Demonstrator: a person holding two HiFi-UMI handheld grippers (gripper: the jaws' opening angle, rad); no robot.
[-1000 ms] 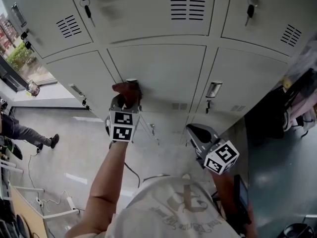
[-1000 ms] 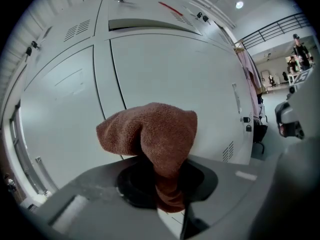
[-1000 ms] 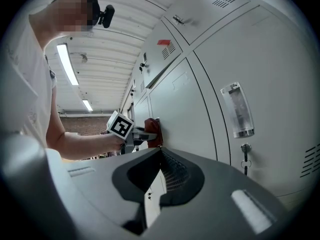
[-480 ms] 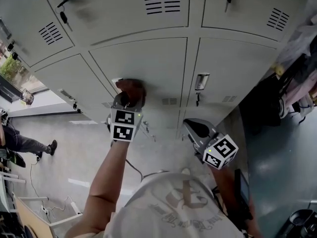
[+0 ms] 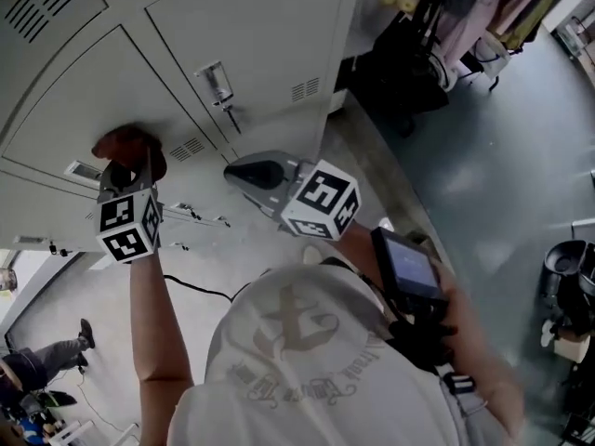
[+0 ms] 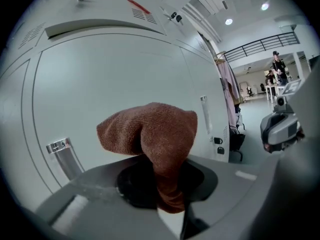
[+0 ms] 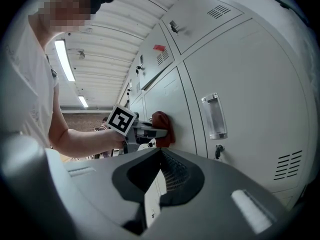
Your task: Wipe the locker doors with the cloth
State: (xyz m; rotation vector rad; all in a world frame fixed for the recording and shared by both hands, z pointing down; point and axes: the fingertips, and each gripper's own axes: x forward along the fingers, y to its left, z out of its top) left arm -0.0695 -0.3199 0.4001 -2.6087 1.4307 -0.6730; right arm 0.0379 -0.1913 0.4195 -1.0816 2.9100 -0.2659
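Biggest change from half a second ago is your head. The view has swung, so the lockers sit top-left now, and the grey floor and hanging clothes (image 5: 483,17) fill the right side. The cloth (image 5: 125,145) hasn't really gone anywhere. It's still pressed on the same door (image 5: 88,91), just beside that door's handle (image 5: 84,168), with the vent (image 5: 186,147) off to its other side.

Your left gripper (image 5: 130,170) is clamped tight on the cloth's tail. Its own view shows the cloth (image 6: 155,129) running lengthwise straight out of the gripper (image 6: 167,204) toward the door (image 6: 110,74). The far end is bunched up in a wad against the panel, flaring left toward the handle (image 6: 62,154). From the right gripper view, the cloth (image 7: 162,126) reads as a tall lump flat on the door.

Your right gripper (image 5: 244,170) is off the lockers, near the next door's handle (image 5: 216,82). It's pinched closed (image 7: 150,194), holding nothing.
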